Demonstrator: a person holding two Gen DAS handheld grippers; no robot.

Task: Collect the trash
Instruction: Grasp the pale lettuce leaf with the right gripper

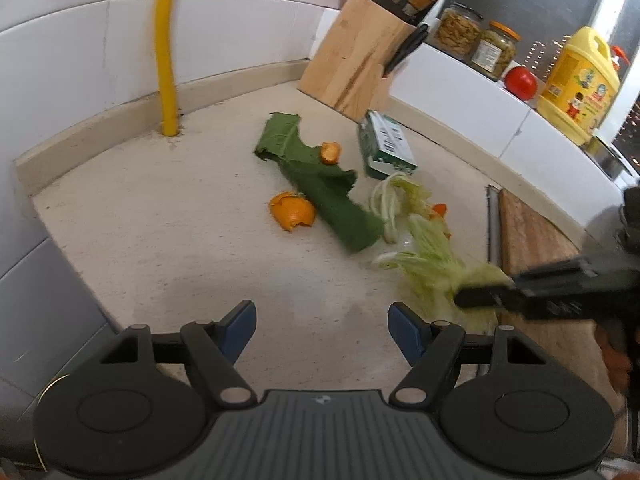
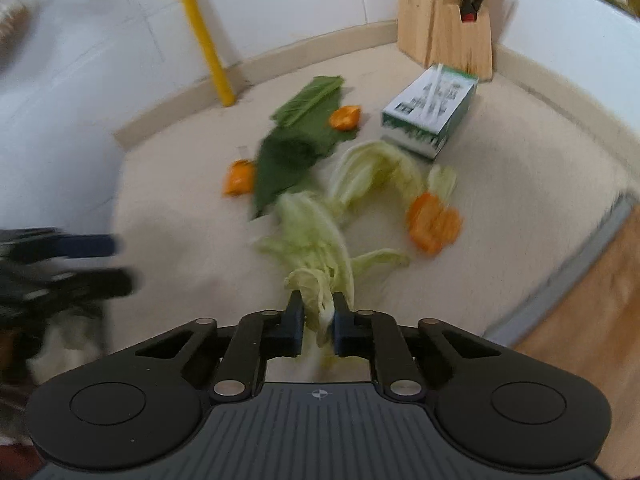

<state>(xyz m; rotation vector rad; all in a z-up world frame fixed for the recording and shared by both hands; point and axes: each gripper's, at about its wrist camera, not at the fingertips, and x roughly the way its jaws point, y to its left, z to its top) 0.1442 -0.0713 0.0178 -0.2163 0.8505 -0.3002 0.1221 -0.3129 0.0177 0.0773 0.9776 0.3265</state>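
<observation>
1. Right tongs (image 2: 318,316) are clamped on a pale cabbage leaf (image 2: 316,240) lying on the desk (image 2: 520,152)
2. Left tongs (image 1: 322,330) stand apart over bare desk, holding nothing

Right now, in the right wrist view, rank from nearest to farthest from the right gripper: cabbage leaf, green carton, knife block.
1. Cabbage leaf: pinched in the right gripper jaws.
2. Green carton: farther back, right of centre.
3. Knife block: behind the carton, against the wall.
</observation>
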